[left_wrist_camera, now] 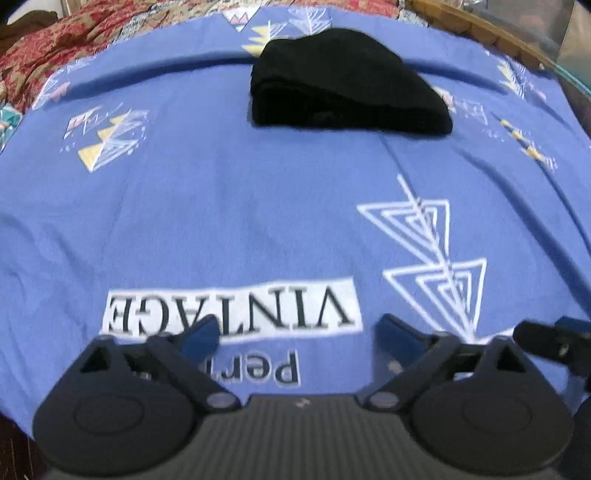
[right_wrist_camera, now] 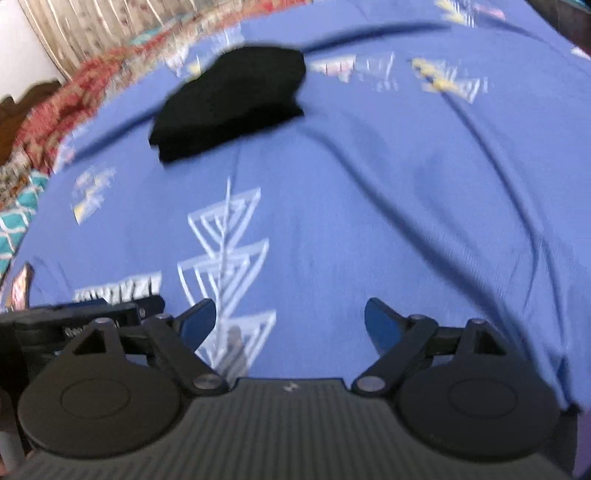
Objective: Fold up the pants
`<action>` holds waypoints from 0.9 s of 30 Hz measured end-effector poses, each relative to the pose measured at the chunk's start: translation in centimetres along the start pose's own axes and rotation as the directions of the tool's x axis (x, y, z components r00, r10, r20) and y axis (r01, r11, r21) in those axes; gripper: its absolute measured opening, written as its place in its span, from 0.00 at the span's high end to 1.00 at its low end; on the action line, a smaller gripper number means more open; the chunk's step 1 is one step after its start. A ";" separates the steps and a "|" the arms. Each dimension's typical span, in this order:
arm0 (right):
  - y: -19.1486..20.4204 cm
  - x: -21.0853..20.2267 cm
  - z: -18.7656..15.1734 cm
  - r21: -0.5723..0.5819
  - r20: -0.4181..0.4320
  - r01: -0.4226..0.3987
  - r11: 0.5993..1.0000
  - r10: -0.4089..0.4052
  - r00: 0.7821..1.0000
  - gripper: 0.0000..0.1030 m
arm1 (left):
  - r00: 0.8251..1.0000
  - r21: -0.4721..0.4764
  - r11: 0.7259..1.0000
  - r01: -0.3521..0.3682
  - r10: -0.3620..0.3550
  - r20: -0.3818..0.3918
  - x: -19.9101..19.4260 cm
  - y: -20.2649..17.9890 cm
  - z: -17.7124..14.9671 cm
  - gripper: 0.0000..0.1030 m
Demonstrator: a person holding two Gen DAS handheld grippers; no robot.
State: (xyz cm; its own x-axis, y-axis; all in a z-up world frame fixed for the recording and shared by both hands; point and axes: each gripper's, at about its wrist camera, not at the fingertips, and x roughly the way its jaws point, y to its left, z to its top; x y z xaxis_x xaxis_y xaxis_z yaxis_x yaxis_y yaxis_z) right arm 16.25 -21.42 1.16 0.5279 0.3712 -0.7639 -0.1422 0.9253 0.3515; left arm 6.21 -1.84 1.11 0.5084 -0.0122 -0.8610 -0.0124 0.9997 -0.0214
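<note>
The black pants (left_wrist_camera: 343,85) lie folded into a compact stack on the blue bedsheet (left_wrist_camera: 240,206), far ahead of both grippers. They also show in the right wrist view (right_wrist_camera: 229,103), up and to the left. My left gripper (left_wrist_camera: 295,336) is open and empty, low over the sheet's "VINTAGE" print. My right gripper (right_wrist_camera: 290,321) is open and empty over the white triangle print. Part of the right gripper (left_wrist_camera: 554,339) shows at the left view's right edge, and part of the left gripper (right_wrist_camera: 74,325) shows at the right view's left edge.
A red patterned quilt (left_wrist_camera: 55,40) is bunched along the far left of the bed. A wooden rim (left_wrist_camera: 491,29) curves at the far right. The sheet (right_wrist_camera: 406,184) has long creases on the right side.
</note>
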 end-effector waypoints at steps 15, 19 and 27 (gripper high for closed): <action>0.1 0.6 -0.4 0.009 -0.020 -0.017 1.000 0.017 1.000 0.00 | 0.999 -0.049 0.998 -0.040 0.039 -0.030 0.5 1.3 -0.8 0.00; -0.1 0.4 -0.7 0.035 -0.012 -0.036 0.999 0.036 0.999 0.00 | 0.998 -0.027 0.998 -0.065 0.065 0.005 0.4 0.8 -1.2 0.00; 0.3 0.5 -0.8 0.008 -0.017 -0.026 1.000 0.026 1.000 0.00 | 0.998 -0.041 0.998 -0.044 0.042 -0.044 0.6 1.2 -0.3 0.00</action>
State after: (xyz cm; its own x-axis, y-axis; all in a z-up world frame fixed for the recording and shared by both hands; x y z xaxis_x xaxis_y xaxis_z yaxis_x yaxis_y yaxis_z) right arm 15.83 -20.90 0.48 0.5097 0.3964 -0.7636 -0.1490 0.9148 0.3755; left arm 6.27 -0.64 0.40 0.4692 0.0291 -0.8826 -0.0697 0.9976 -0.0041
